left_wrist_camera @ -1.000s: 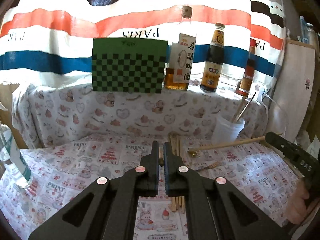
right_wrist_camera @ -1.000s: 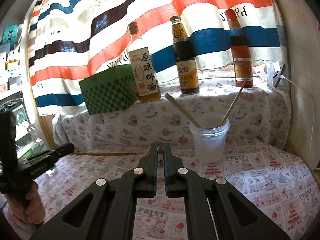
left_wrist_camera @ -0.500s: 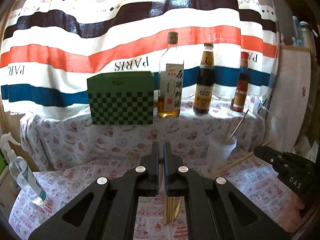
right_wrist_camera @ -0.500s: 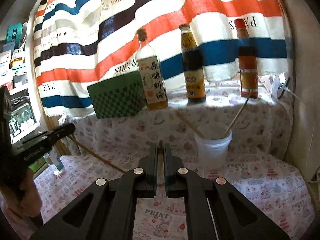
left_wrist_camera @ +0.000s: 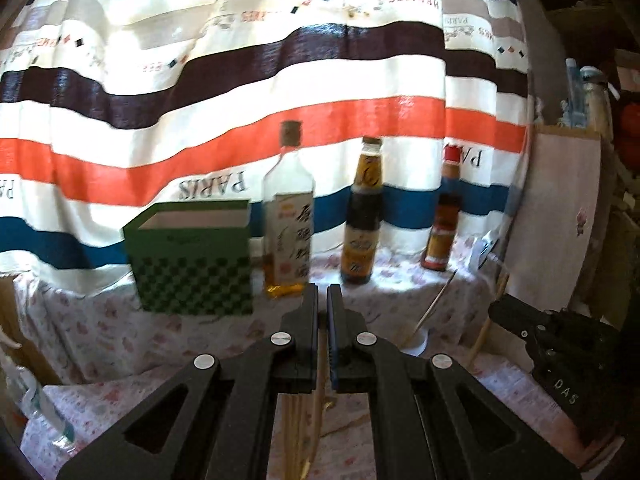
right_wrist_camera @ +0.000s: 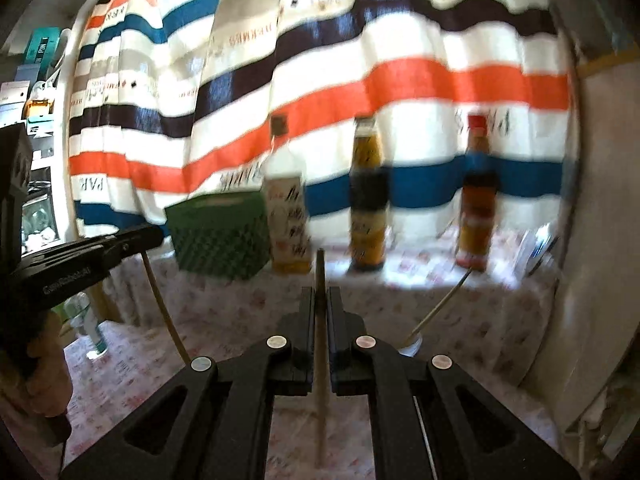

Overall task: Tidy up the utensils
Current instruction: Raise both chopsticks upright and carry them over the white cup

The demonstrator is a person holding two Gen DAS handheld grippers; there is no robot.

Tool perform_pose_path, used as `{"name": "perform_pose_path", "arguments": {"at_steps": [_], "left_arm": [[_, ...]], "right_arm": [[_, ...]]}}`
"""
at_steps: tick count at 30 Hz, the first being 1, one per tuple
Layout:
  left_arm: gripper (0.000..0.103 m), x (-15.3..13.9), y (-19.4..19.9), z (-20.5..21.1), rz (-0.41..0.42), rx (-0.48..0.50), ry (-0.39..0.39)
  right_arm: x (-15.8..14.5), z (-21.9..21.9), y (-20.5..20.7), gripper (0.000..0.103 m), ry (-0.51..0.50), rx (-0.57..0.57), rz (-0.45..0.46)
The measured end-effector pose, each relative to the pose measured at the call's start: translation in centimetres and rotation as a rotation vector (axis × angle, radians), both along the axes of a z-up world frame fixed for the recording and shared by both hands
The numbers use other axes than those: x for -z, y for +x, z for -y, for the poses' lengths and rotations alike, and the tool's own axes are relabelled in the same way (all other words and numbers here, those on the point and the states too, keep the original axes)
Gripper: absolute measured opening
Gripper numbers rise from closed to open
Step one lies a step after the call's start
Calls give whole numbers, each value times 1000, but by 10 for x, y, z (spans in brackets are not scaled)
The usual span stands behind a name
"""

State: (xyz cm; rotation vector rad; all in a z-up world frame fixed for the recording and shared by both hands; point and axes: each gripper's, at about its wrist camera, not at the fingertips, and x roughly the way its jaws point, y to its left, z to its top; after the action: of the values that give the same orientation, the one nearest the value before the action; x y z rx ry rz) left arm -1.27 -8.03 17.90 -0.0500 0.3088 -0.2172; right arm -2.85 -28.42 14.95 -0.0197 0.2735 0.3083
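My left gripper point(left_wrist_camera: 322, 300) is shut on a wooden chopstick point(left_wrist_camera: 319, 400) that hangs down between its jaws; it also shows in the right wrist view point(right_wrist_camera: 166, 312), hanging from the gripper's tip. My right gripper point(right_wrist_camera: 320, 300) is shut on another wooden chopstick point(right_wrist_camera: 320, 360), held nearly upright with its tip above the jaws. A white plastic cup point(left_wrist_camera: 414, 344) with a chopstick point(left_wrist_camera: 436, 302) leaning in it stands low behind the fingers; its rim shows in the right wrist view point(right_wrist_camera: 410, 346). More chopsticks point(left_wrist_camera: 294, 432) lie on the patterned tablecloth below the left gripper.
A green checkered box point(left_wrist_camera: 192, 260) and three sauce bottles point(left_wrist_camera: 288, 216) point(left_wrist_camera: 362, 216) point(left_wrist_camera: 444, 216) stand on the raised shelf at the back. A striped curtain hangs behind. A spray bottle point(right_wrist_camera: 86, 328) stands at the table's left edge.
Both grippers have risen well above the table with their chopsticks, which have swung from lying sideways to hanging nearly upright. The cup now sits low behind the fingers.
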Motion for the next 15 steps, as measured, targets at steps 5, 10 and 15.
{"name": "perform_pose_path", "arguments": {"at_steps": [5,10,15], "left_arm": [[3,-31,32,14,-11,72,-112],[3,-59,65,26,35,61,-175],[3,-67,100,33,96,84,-213]], "right_arm": [[-20,6,21,6,4,13,44],[-42,0,40,6,-23,31,116],[-57,-4,66,6,-39,73,160]]}}
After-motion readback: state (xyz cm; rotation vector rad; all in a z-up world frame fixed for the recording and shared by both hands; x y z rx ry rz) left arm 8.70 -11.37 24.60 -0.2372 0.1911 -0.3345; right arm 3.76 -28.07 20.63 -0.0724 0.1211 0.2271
